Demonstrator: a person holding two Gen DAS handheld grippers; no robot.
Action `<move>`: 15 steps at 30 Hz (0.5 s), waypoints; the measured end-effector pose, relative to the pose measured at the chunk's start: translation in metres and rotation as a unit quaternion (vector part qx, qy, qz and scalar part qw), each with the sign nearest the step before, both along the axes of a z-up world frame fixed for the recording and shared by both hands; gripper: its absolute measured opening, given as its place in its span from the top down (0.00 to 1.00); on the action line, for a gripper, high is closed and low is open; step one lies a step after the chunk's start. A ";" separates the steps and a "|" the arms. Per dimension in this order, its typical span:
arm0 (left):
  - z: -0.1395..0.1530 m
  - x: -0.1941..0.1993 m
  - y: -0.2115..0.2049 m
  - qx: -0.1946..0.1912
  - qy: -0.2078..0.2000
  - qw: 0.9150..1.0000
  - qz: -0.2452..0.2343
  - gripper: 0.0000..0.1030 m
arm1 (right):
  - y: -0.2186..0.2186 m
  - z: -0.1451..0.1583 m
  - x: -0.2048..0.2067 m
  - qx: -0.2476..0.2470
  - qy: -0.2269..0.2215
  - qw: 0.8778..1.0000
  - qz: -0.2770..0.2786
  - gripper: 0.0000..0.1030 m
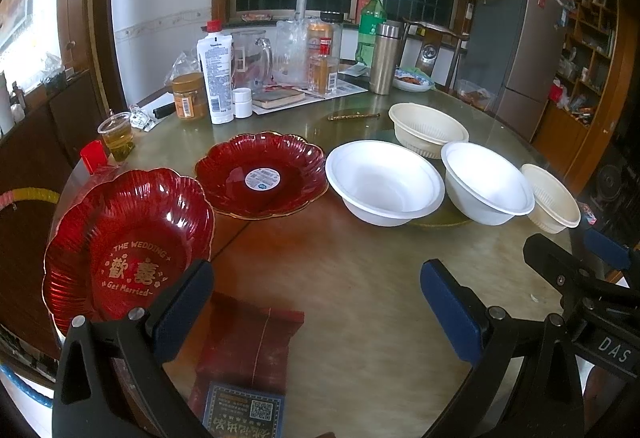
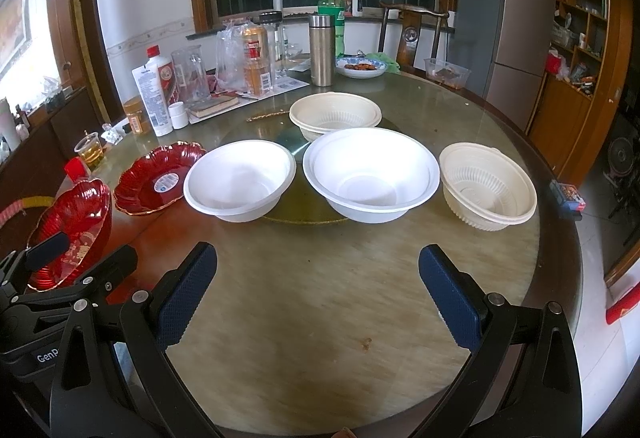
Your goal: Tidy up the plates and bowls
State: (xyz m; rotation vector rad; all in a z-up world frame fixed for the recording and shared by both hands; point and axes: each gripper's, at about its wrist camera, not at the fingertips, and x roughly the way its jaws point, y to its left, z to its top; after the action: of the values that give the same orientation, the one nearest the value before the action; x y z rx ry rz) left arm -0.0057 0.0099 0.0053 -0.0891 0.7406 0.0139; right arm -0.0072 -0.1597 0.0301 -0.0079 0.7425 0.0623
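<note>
both tools are wide open and hold nothing. the left tool hangs over the round surface, with a red plate just to its left and another red plate ahead. ahead of the right tool sit two white bowls side by side, a cream bowl to their right and another cream bowl behind them.

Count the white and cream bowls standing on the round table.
4: two white bowls side by side at the centre, one cream bowl behind them, one cream bowl at the right. None looks hidden.
</note>
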 end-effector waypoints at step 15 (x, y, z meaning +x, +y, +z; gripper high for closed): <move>0.005 -0.004 0.002 -0.001 -0.004 1.000 0.002 0.00 | -0.001 0.001 0.001 0.002 -0.002 1.000 0.001 0.01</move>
State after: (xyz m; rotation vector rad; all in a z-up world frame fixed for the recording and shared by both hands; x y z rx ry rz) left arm -0.0097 0.0119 0.0098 -0.0925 0.7318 0.0167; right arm -0.0058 -0.1609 0.0312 -0.0057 0.7381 0.0658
